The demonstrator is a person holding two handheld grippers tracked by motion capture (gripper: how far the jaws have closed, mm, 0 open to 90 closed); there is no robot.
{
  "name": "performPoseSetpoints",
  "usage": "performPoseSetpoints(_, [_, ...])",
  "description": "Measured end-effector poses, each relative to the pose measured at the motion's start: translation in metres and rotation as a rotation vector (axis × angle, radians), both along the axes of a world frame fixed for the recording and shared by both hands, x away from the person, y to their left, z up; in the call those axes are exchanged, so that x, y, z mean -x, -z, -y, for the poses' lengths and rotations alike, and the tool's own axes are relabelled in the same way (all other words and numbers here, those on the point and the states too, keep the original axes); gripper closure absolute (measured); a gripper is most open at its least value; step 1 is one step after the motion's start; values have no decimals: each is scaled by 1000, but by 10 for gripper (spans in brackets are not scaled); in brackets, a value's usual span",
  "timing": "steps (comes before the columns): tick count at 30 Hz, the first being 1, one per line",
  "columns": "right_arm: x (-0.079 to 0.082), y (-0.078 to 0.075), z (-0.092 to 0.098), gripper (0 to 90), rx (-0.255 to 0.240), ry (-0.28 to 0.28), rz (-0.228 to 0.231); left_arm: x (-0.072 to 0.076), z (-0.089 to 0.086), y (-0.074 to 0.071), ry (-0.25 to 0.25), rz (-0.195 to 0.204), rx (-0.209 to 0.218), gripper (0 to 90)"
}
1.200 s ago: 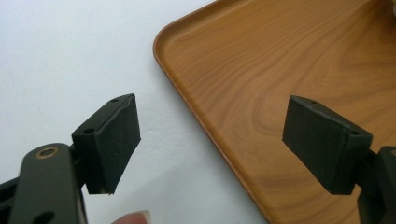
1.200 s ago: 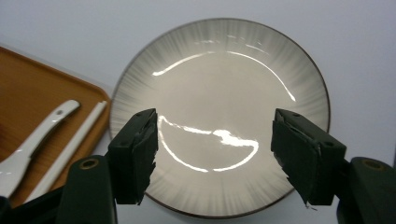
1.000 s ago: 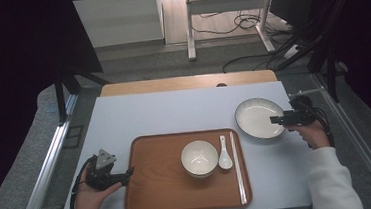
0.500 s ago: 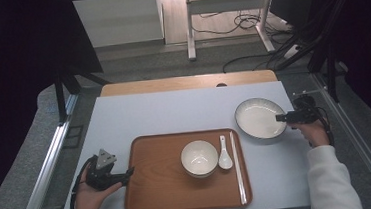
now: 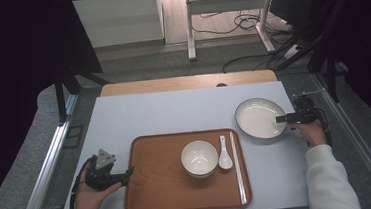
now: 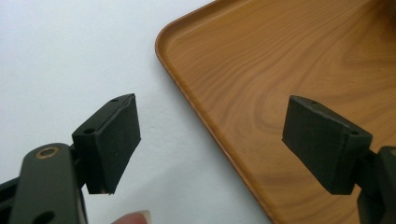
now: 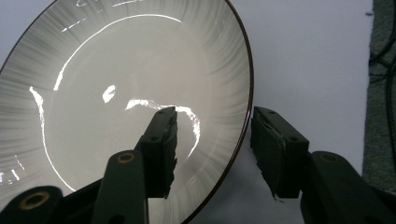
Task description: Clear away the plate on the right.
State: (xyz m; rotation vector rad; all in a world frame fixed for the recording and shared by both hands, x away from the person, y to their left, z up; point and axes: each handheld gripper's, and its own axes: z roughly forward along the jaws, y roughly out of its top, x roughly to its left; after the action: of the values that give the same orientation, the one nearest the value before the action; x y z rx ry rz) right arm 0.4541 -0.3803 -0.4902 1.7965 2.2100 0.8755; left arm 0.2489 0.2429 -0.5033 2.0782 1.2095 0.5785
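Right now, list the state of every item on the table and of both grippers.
Plate: empty, beside the tray, rim between the right gripper's closing jaws, not yet pinched.
Left gripper: open, straddling the tray edge.
Tray: flat.
Bowl: upright, empty.
Spoon: beside bowl.
Chopsticks: on tray.

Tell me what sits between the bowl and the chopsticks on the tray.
A white spoon lies between the bowl and the chopsticks on the wooden tray, right beside the bowl. The high view shows it.

One wooden tray (image 5: 155, 192) near the middle – on it one bowl (image 5: 199, 158), one spoon (image 5: 224, 159), one pair of chopsticks (image 5: 237, 165). One plate (image 5: 260, 117) far right. Two grippers – left (image 5: 127, 174), right (image 5: 279, 119).
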Motion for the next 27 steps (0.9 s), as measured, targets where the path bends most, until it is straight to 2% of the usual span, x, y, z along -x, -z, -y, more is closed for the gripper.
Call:
performPoseSetpoints(4, [-3,6,4,613,-37,10,-40,0,1,0,1,2,0,189])
performPoseSetpoints(6, [-4,7,4,645,-46,12,-44,0,2,0,-1,2,4,189])
performPoseSetpoints(7, [-4,8,6,687,-75,19,-54,-1,1,1,1,0,-1,189])
performPoseSetpoints(12, [-3,6,13,773,-108,55,-46,0,0,0,-2,1,-1,189])
performPoseSetpoints(18, [-3,4,11,784,-95,66,-41,0,0,0,-2,1,-2,189])
performPoseSetpoints(19, [-3,3,11,806,-95,72,-37,0,-1,0,-2,1,-3,189])
performPoseSetpoints(20, [-2,0,12,838,-87,89,-7,0,-1,0,-3,2,-3,189])
performPoseSetpoints(22, [-1,-4,14,848,-97,90,9,0,-1,1,-3,0,-4,189])
performPoseSetpoints(27, [-1,-5,12,850,-87,87,12,0,0,0,-3,1,-2,189])
